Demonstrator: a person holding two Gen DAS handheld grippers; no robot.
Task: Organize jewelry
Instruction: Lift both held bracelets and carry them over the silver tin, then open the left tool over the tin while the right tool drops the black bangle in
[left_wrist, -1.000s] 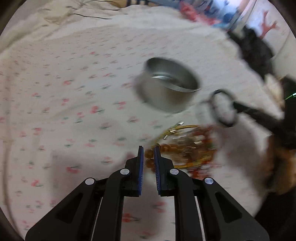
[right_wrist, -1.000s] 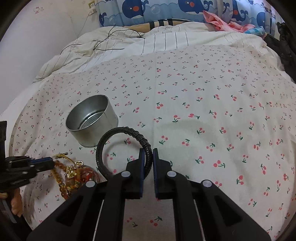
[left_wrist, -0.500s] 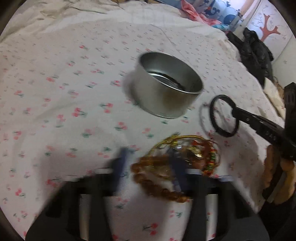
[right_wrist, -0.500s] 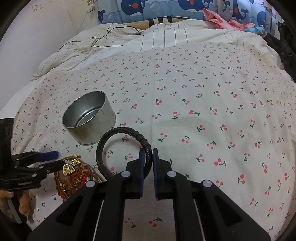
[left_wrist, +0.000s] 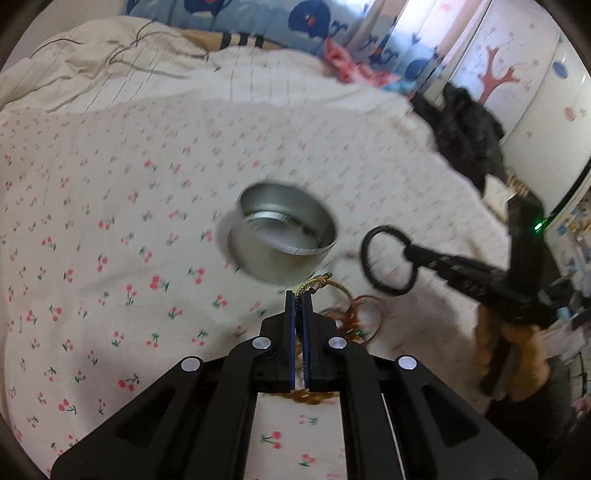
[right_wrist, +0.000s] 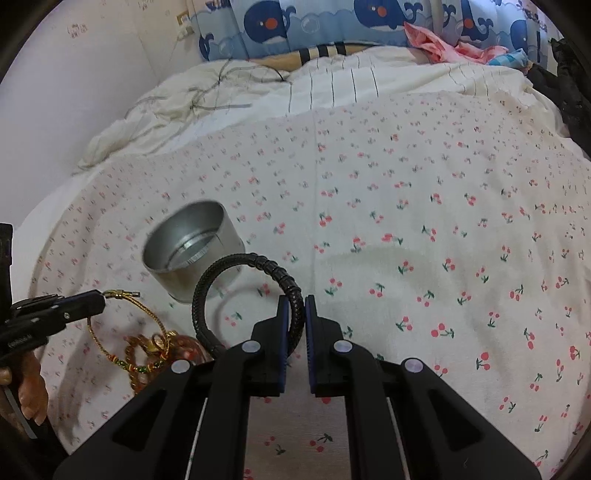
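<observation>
My left claw (left_wrist: 298, 295) is clamped on the thin gold woven cord bracelet (right_wrist: 122, 294) near its clasp, and the rest of that cord trails down into the tangled heap of amber bead strands and red thread (right_wrist: 162, 349) on the bed. My right claw (right_wrist: 294, 301) grips the black braided leather bangle (right_wrist: 236, 284), held upright just beside the round open silver metal tin (left_wrist: 282, 240).

The worry is the tangle: if the cord is snagged in the beads, lifting it could drag the whole heap along, or the thin cord could slip out of my pads. The tin sits on the soft cherry-print bedsheet (right_wrist: 424, 229) and looks light, so a bump from either claw or a swinging bracelet could tip it.

The two claws are near each other by the tin, so they could collide there. The sheet beyond and to the right lies bare, giving ample room.
</observation>
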